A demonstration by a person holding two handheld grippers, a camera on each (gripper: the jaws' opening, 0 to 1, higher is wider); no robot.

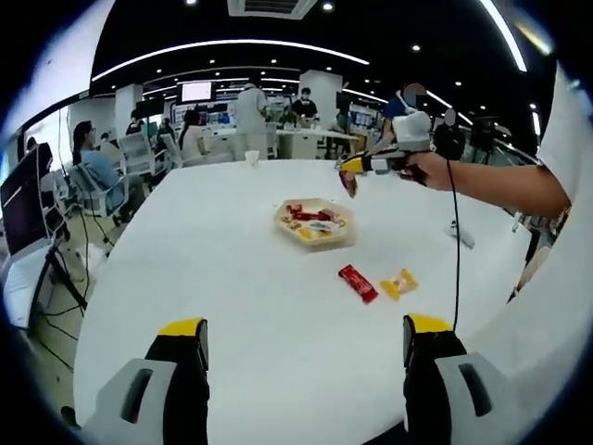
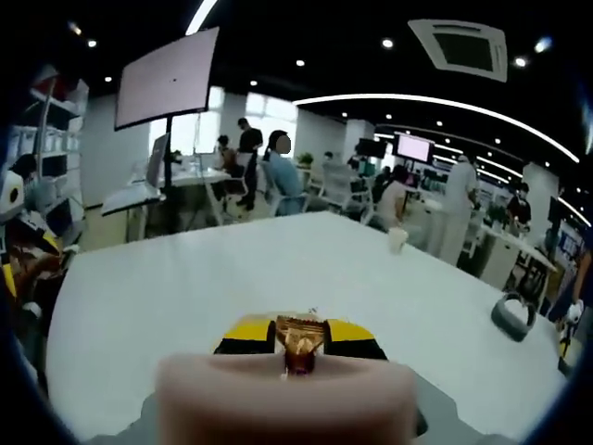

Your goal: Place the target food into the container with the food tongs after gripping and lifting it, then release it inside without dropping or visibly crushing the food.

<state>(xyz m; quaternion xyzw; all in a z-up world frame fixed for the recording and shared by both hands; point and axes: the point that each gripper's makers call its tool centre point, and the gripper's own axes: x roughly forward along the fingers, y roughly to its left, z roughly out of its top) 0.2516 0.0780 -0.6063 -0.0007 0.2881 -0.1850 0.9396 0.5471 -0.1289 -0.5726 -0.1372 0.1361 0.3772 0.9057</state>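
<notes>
I see a white counter (image 1: 232, 278), a red wrapper (image 1: 358, 283), a yellow snack (image 1: 399, 284) and yellow-tipped black claw fingers (image 1: 182, 327)

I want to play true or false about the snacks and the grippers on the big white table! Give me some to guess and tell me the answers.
1. The right gripper holds a snack wrapper in its jaws. True.
2. The container on the table has nothing in it. False: it holds several wrapped snacks.
3. A red snack and a yellow snack lie on the table beside the container. True.
4. The left gripper is squeezing the red snack. False: its jaws stand wide apart, away from it.
5. The right gripper is resting on the table. False: it is up in the air above the container's far edge.
</notes>
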